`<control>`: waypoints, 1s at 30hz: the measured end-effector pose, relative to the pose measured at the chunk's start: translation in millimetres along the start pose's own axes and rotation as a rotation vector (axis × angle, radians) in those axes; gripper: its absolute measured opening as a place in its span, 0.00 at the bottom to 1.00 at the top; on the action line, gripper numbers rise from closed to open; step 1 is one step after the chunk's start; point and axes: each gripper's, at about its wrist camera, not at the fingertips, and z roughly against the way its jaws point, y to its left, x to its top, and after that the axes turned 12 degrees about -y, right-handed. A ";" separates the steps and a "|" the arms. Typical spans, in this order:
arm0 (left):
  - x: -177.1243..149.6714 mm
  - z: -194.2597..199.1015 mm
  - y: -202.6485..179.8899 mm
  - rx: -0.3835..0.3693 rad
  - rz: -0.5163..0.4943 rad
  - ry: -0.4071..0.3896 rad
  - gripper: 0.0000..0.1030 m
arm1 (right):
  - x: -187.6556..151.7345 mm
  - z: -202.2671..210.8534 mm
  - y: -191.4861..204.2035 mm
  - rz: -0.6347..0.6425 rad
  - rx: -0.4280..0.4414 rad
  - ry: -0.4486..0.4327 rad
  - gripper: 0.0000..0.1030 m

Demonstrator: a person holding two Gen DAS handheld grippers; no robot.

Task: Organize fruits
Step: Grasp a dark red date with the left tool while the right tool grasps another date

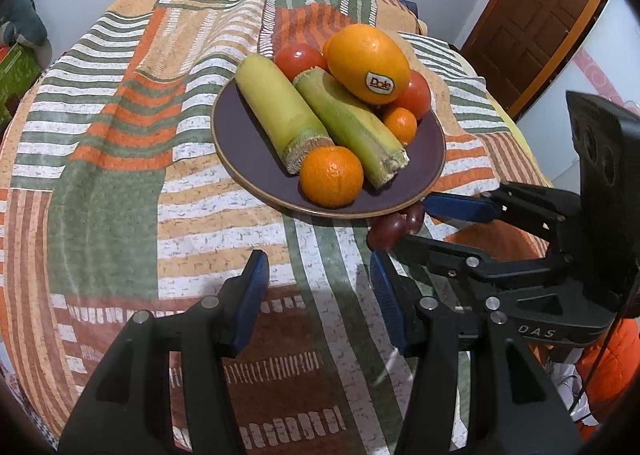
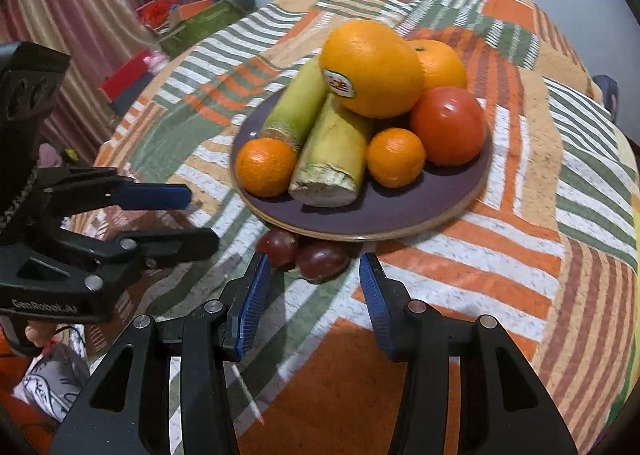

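Purple and rimmed in tan, the plate (image 1: 256,159) sits on a patchwork tablecloth (image 1: 120,159) of orange, green and white stripes, and it carries most of the fruit. Two pale green sugarcane pieces (image 1: 280,111) lie side by side across it, cut ends toward the near edge. A large orange (image 1: 368,61) with a Dole sticker rests on top of the pile at the far side, with a red tomato (image 1: 298,59) behind the canes and another tomato (image 2: 448,125) at the right of the big orange. One small mandarin (image 1: 332,175) sits at the near rim, touching the cane ends, and a second mandarin (image 2: 395,157) lies between the cane and the right tomato.

Off the plate, a few dark red grapes (image 2: 304,255) lie on the cloth, tucked just under the plate's near edge.

In its own wrist view, the right gripper (image 2: 310,295) reaches in low over the cloth with its blue-padded fingers (image 2: 252,303) spread wide, empty, tips just short of the grapes, which lie about level with the gap between them. From the left wrist view it enters from the right, pointing toward the grapes.

Further to the left and nearer, the left gripper (image 1: 318,295) hangs above bare cloth, jaws likewise spread wide and holding nothing, aimed at the plate's near side
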 end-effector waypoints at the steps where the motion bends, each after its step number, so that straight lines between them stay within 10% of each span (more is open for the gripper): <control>1: 0.2 -0.4 -0.6 0.000 -0.002 0.000 0.51 | 0.7 -1.1 -0.2 0.003 0.011 -0.003 0.42; 11: 1.6 -10.0 -13.7 -0.032 -0.029 0.017 0.49 | -6.9 6.7 -4.2 -0.009 0.022 -0.017 0.21; 30: 8.7 -37.5 -41.8 -0.031 -0.097 0.022 0.29 | -9.5 47.1 -30.2 -0.071 -0.069 -0.082 0.21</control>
